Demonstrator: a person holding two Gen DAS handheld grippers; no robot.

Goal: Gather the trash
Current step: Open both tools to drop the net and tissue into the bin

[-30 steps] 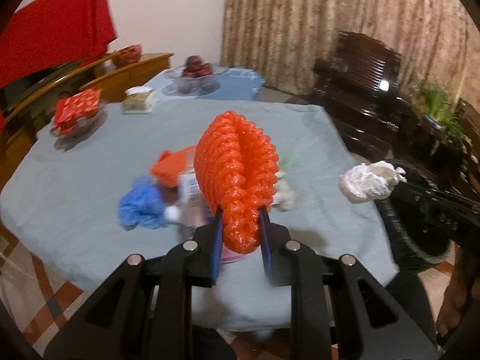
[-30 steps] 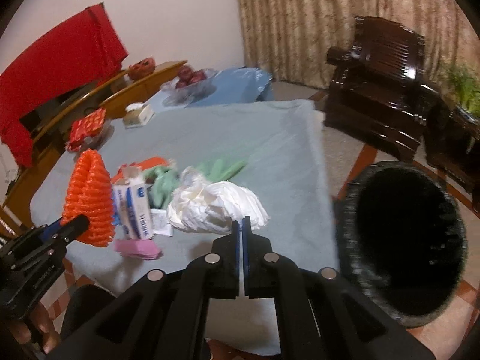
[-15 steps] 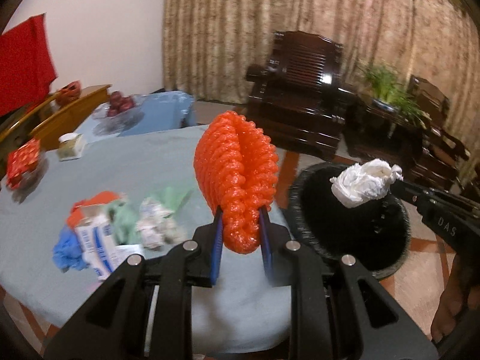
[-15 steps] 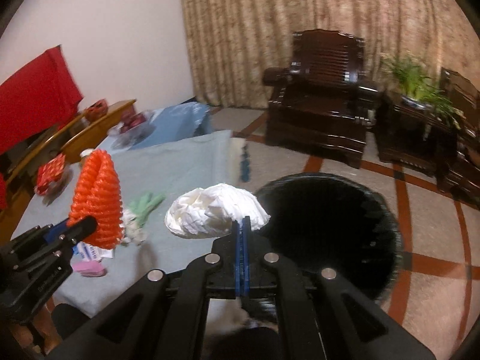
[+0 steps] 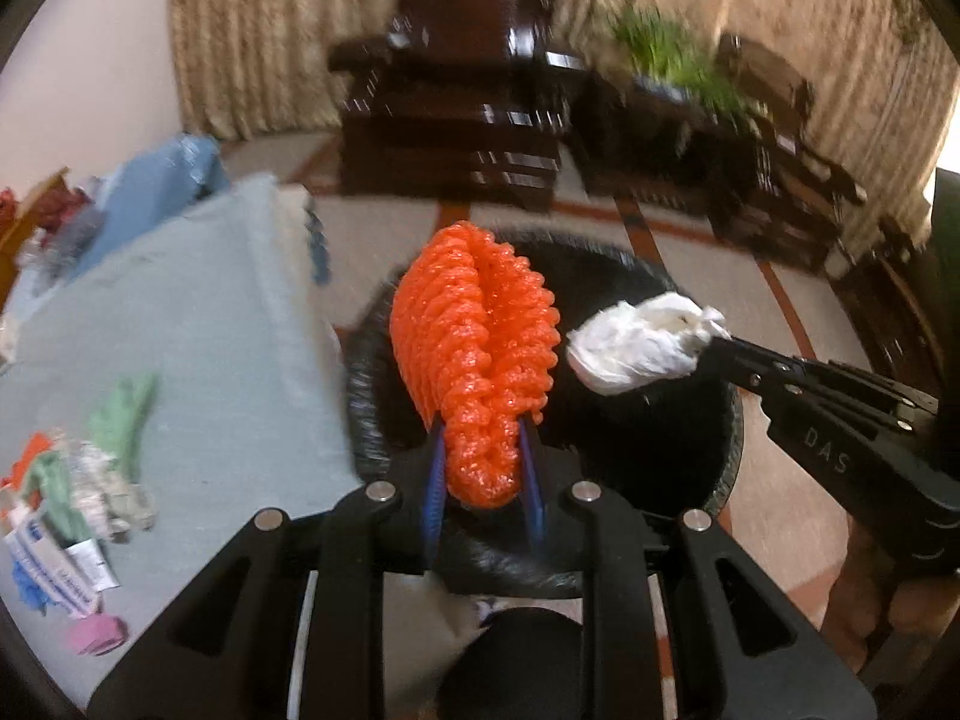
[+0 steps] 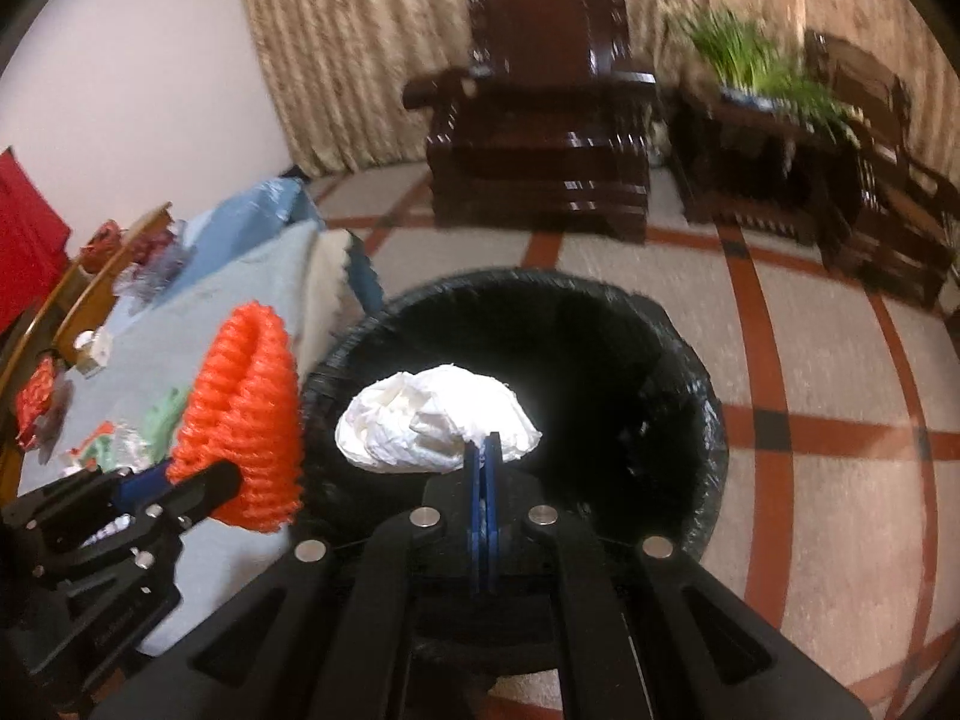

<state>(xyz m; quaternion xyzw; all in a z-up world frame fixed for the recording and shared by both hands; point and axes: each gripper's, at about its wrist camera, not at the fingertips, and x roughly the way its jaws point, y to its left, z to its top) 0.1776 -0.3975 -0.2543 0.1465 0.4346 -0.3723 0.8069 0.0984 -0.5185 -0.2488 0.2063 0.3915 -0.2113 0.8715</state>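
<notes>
Two pieces of rubbish are held at once, one to each hand. The left gripper has its fingers clamped on the lower end of an orange foam net, so the ribbed sleeve stands up out of them; held low like that, it should fall free the moment the grip lets go. The right gripper has its fingers pressed fully together on a corner of a crumpled white paper wad, which bulges out ahead of them.

Both loads hang over the black-lined bin, the landmark here. From the right wrist view the wad sits squarely above the bin's dark mouth, well inside the rim. The net is nearer the bin's rim on the desk side, and from the left wrist view it seems to be over the opening, though the blur makes that hard to be sure of. I would judge the wad ready to drop and the net wanting a little more inward travel.

The desk, under a pale blue cloth, has its edge just beside the bin; more litter lies on it, well away from the bin. Beyond the bin the tiled floor is open as far as the dark wooden armchair.
</notes>
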